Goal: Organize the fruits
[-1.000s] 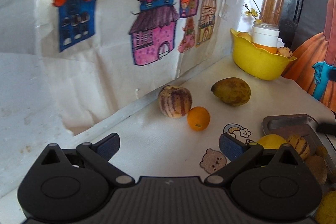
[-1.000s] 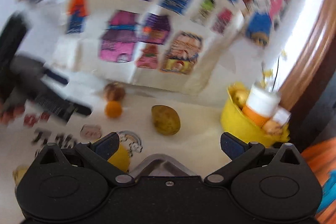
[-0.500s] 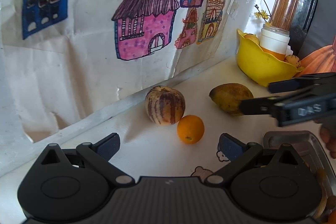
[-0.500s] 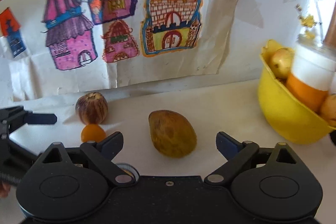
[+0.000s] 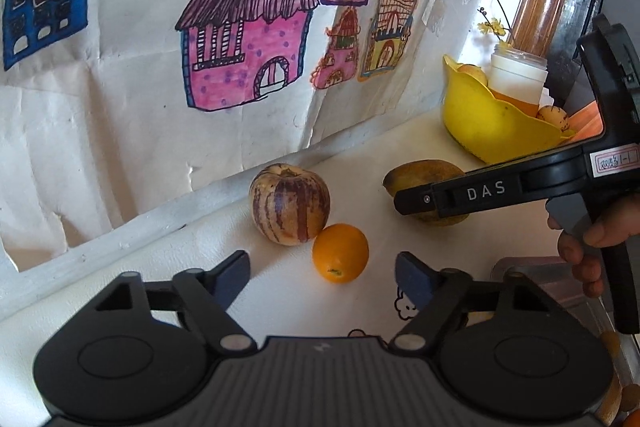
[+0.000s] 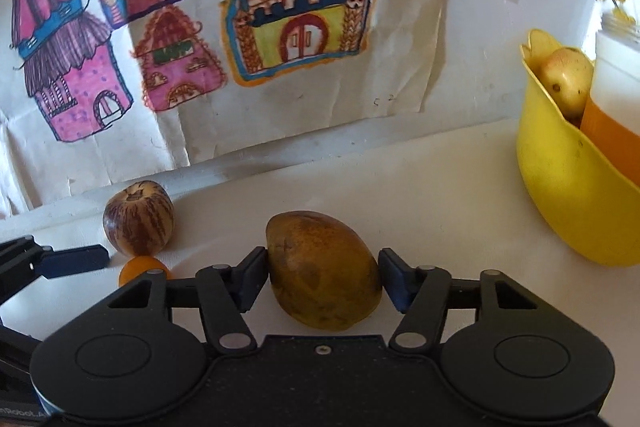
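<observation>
A brown-green mango [image 6: 323, 271] lies on the white table between the pads of my right gripper [image 6: 322, 277]; the pads touch both its sides. It also shows in the left wrist view [image 5: 424, 175], partly hidden by the right gripper's finger. A small orange [image 5: 340, 253] lies just ahead of my open, empty left gripper [image 5: 322, 277], touching a striped round fruit [image 5: 289, 203]. The orange [image 6: 140, 267] and striped fruit [image 6: 138, 223] also show at the left of the right wrist view.
A yellow bowl [image 5: 480, 123] with fruit and a white-orange jar [image 5: 518, 77] stands at the back right. A metal tray [image 5: 556, 287] lies at the right. The wall with house drawings [image 5: 248, 39] runs close behind the fruits.
My right gripper moved forward over the mango and closed its pads onto it. My left gripper moved closer to the orange and striped fruit.
</observation>
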`<state>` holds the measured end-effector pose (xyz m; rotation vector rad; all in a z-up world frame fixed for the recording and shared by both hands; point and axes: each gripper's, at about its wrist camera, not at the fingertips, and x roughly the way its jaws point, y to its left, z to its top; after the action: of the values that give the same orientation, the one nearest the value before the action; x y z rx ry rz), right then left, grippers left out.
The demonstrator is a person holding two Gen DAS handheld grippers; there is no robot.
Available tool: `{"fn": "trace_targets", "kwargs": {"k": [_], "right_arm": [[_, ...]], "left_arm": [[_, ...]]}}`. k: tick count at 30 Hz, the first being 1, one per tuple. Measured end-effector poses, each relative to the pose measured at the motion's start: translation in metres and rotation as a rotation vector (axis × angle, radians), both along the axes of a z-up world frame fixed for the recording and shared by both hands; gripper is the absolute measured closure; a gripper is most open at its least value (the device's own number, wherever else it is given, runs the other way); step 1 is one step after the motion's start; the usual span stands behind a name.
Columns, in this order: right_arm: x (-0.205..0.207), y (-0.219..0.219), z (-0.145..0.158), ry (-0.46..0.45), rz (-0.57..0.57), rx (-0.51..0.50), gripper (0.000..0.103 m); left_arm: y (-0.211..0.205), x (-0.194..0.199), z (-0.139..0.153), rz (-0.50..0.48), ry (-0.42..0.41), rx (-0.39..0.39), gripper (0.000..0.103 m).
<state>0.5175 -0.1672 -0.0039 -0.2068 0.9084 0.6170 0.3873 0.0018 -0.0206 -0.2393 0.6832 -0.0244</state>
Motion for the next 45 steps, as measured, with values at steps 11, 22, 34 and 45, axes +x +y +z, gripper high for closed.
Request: {"fn": "trace_targets", "kwargs": {"k": [11, 22, 34, 45], "right_arm": [[0.001, 0.002, -0.005, 0.017, -0.007, 0.008, 0.044], [-0.003, -0.002, -0.005, 0.026, -0.031, 0.039, 0.045], [-0.023, -0.01, 0.006, 0.078, -0.049, 0.09, 0.046], [-0.063, -0.035, 0.042, 0.064, -0.055, 0.157, 0.046]], "left_arm": [[-0.001, 0.008, -0.001, 0.006, 0.004, -0.041, 0.062], [0.005, -0.002, -0.004, -0.009, -0.013, -0.083, 0.07], [0.007, -0.025, 0.008, -0.012, -0.02, -0.072, 0.07], [0.002, -0.058, 0.034, -0.017, -0.066, -0.054, 0.07]]}}
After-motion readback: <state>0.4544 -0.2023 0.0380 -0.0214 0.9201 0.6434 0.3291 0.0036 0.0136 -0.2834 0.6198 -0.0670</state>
